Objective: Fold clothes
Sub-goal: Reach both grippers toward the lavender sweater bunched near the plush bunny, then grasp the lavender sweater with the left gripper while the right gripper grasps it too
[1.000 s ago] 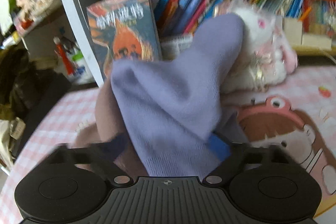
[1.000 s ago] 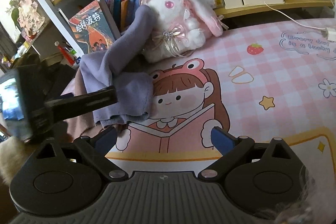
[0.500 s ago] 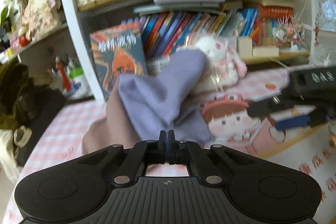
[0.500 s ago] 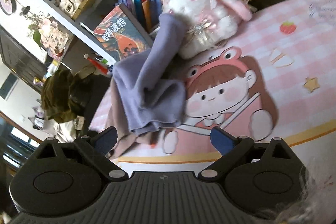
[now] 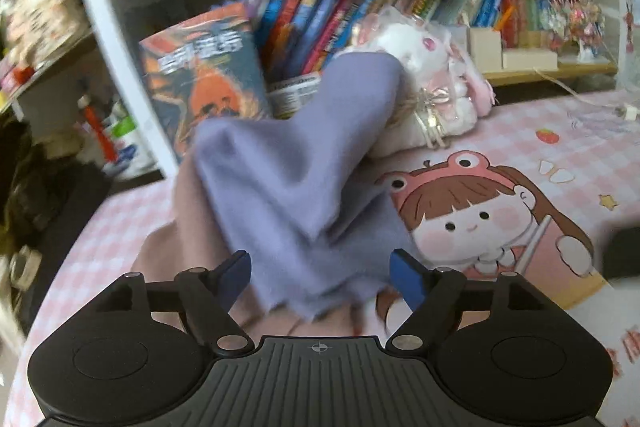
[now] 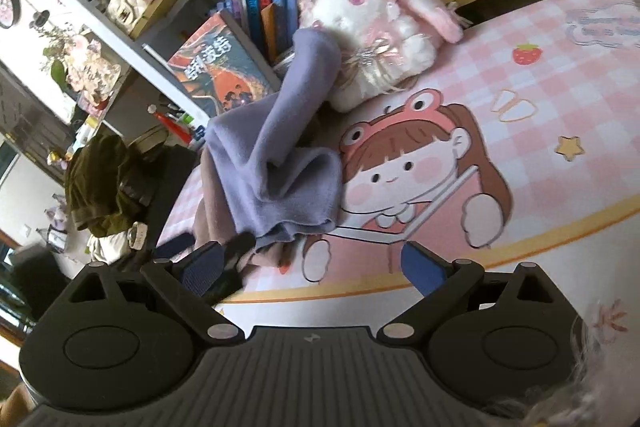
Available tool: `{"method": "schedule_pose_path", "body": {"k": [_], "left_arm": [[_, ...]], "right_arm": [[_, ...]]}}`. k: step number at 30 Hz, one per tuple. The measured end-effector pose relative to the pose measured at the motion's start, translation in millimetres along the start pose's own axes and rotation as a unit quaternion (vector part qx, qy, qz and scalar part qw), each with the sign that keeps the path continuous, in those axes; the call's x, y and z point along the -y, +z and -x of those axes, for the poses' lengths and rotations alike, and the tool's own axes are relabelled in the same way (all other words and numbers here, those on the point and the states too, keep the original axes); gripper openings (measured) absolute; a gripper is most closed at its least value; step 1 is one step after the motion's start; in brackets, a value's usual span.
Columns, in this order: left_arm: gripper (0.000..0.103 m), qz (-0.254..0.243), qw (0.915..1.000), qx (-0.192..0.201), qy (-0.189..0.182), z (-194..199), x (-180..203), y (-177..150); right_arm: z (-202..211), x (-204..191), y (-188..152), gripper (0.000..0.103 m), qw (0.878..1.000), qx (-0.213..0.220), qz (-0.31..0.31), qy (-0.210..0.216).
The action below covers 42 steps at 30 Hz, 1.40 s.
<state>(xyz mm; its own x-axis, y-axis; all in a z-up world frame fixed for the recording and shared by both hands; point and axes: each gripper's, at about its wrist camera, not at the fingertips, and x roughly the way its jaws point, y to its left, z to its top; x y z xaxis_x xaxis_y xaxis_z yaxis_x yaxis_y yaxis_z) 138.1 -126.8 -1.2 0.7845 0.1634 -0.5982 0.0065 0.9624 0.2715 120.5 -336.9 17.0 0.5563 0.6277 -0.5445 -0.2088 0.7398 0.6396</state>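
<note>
Both tongs, left (image 5: 322, 277) and right (image 6: 310, 269), gape wide before soft, rumpled lilac fleece (image 6: 276, 163).

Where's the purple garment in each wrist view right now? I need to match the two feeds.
Left wrist: purple garment at centre, just beyond the open tongs.
Right wrist: purple garment left of centre, above the left finger.
Shared landmark: white plush bunny, touching the garment's raised far end.

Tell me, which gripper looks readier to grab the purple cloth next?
Probably the left gripper: its open fingers straddle the near edge of the purple garment. The right gripper is open too, but over the cartoon desk mat, beside the garment.
</note>
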Motion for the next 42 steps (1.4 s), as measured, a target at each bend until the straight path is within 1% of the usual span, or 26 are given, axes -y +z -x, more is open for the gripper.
{"method": "schedule_pose_path", "body": {"k": [3, 6, 7, 8, 9, 10, 11, 13, 16, 18, 22, 25, 27, 28, 29, 30, 31, 32, 34, 35, 36, 38, 39, 40, 41, 42], "left_arm": [[0.078, -0.030, 0.9994, 0.007, 0.018, -24.0, 13.1, 16.5], [0.078, -0.057, 0.9970, -0.004, 0.053, -48.8, 18.2, 23.3], [0.077, -0.066, 0.9957, -0.009, 0.065, -57.2, 19.7, 25.2], [0.074, -0.065, 0.9951, -0.012, 0.073, -63.4, 17.8, 25.6], [0.042, -0.059, 0.9953, -0.016, 0.076, -66.2, 13.3, 24.8], [0.016, -0.052, 0.9956, -0.019, 0.076, -67.9, 8.3, 23.9], [0.015, -0.042, 0.9962, -0.021, 0.073, -66.9, 2.7, 23.2], [0.010, -0.033, 0.9982, -0.001, 0.050, -49.0, -6.4, 21.2], [0.010, -0.036, 0.9985, 0.038, 0.017, -1.7, -13.1, 14.0], [0.010, -0.036, 0.9981, 0.049, -0.008, 32.2, -14.2, 3.7], [0.010, -0.047, 0.9968, 0.045, -0.048, 84.3, -4.8, -27.2], [0.010, -0.073, 0.9947, 0.036, -0.063, 114.2, 10.2, -55.4], [0.010, -0.074, 0.9943, 0.026, -0.073, 127.8, 15.7, -69.6], [0.010, -0.069, 0.9945, 0.021, -0.076, 132.3, 16.4, -74.3], [0.010, -0.064, 0.9947, 0.016, -0.079, 136.7, 17.1, -79.1], [0.010, -0.057, 0.9951, 0.012, -0.080, 139.5, 17.2, -81.4], [0.010, -0.050, 0.9956, 0.012, -0.079, 141.3, 15.7, -80.9], [0.010, -0.042, 0.9959, 0.013, -0.079, 143.0, 13.6, -79.5], [0.010, -0.032, 0.9955, 0.034, -0.083, 152.2, 9.8, -70.3], [0.010, -0.027, 0.9946, 0.050, -0.087, 158.6, 8.2, -63.0], [0.010, -0.021, 0.9929, 0.069, -0.095, 166.2, 6.8, -53.9], [0.009, -0.007, 0.9857, 0.119, -0.119, 182.3, 4.5, -30.2], [0.009, 0.000, 0.9806, 0.146, -0.131, 190.2, 3.4, -18.0], [0.009, 0.011, 0.9736, 0.175, -0.146, 199.1, 1.5, -5.5], [0.009, 0.026, 0.9645, 0.206, -0.163, 208.9, -1.8, 8.0], [0.009, 0.047, 0.9527, 0.238, -0.183, 218.7, -8.3, 21.7]], "right_arm": [[7.4, 5.3, -2.7, 0.097, 1.000, 0.003, -0.005, -0.009], [14.1, 11.7, -4.5, 0.097, 1.000, 0.006, -0.010, -0.018], [16.0, 14.4, -4.4, 0.097, 1.000, 0.007, -0.013, -0.021], [17.9, 17.2, -4.3, 0.097, 1.000, 0.008, -0.016, -0.024], [19.5, 20.0, -3.9, 0.097, 0.999, 0.009, -0.020, -0.027], [20.7, 22.9, -3.2, 0.097, 0.999, 0.011, -0.025, -0.030], [21.9, 25.8, -2.4, 0.097, 0.999, 0.013, -0.029, -0.033], [17.5, 27.1, -2.7, 0.097, 0.999, 0.005, -0.046, -0.018], [7.0, 26.8, -3.9, 0.097, 0.997, -0.013, -0.076, 0.016], [0.1, 26.6, -4.7, 0.097, 0.994, -0.025, -0.096, 0.038], [-13.8, 26.2, -6.4, 0.097, 0.986, -0.049, -0.135, 0.083], [-24.2, 25.9, -7.6, 0.097, 0.977, -0.067, -0.164, 0.116], [-28.1, 25.4, -7.8, 0.097, 0.972, -0.074, -0.179, 0.135], [-25.2, 24.5, -6.7, 0.094, 0.971, -0.070, -0.180, 0.141], [-22.2, 23.7, -5.7, 0.076, 0.970, -0.067, -0.182, 0.146], [-19.3, 22.8, -4.7, 0.062, 0.969, -0.063, -0.183, 0.152], [-16.4, 21.9, -3.6, 0.032, 0.968, -0.060, -0.184, 0.157], [-13.4, 21.1, -2.6, 0.020, 0.967, -0.056, -0.185, 0.163], [-7.6, 19.4, -0.5, 0.012, 0.965, -0.049, -0.188, 0.173], [-4.6, 18.5, 0.5, 0.011, 0.964, -0.046, -0.189, 0.179], [-1.7, 17.7, 1.5, 0.011, 0.963, -0.042, -0.190, 0.184], [4.2, 16.0, 3.6, 0.010, 0.961, -0.035, -0.193, 0.195], [13.6, 11.3, 11.5, 0.010, 0.960, -0.020, -0.187, 0.206], [30.4, 2.5, 27.2, 0.010, 0.959, 0.009, -0.174, 0.222], [47.2, -6.4, 42.9, 0.010, 0.957, 0.037, -0.160, 0.239], [63.9, -15.3, 58.6, 0.010, 0.954, 0.065, -0.147, 0.255]]}}
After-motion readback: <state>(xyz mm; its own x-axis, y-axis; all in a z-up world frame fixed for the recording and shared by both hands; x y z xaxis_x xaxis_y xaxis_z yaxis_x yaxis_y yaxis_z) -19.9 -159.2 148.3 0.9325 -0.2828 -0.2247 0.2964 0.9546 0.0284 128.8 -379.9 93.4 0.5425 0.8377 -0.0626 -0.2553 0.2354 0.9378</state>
